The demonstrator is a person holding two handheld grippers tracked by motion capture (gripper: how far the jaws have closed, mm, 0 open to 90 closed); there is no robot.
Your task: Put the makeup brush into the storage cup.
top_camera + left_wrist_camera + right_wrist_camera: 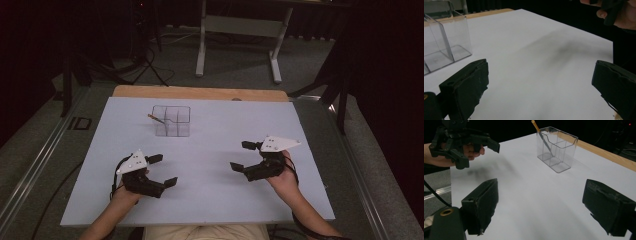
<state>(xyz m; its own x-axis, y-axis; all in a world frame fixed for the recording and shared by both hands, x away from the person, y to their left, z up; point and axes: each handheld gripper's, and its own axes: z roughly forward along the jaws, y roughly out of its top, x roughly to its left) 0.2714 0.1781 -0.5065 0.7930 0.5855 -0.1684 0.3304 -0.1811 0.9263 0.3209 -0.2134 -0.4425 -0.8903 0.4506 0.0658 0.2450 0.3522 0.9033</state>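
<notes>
While both claws hang empty over the near half of the bench (pixel 210 200), the left claw (pixel 165 170) gapes wide by the near-left corner, the clear box (pixel 171 121) stands toward the far edge with a pencil (pixel 156 118) leaning in its left side, and the right claw (pixel 242 156) gapes likewise. A careless reach could likely tip the light box. No writing is legible.
</notes>
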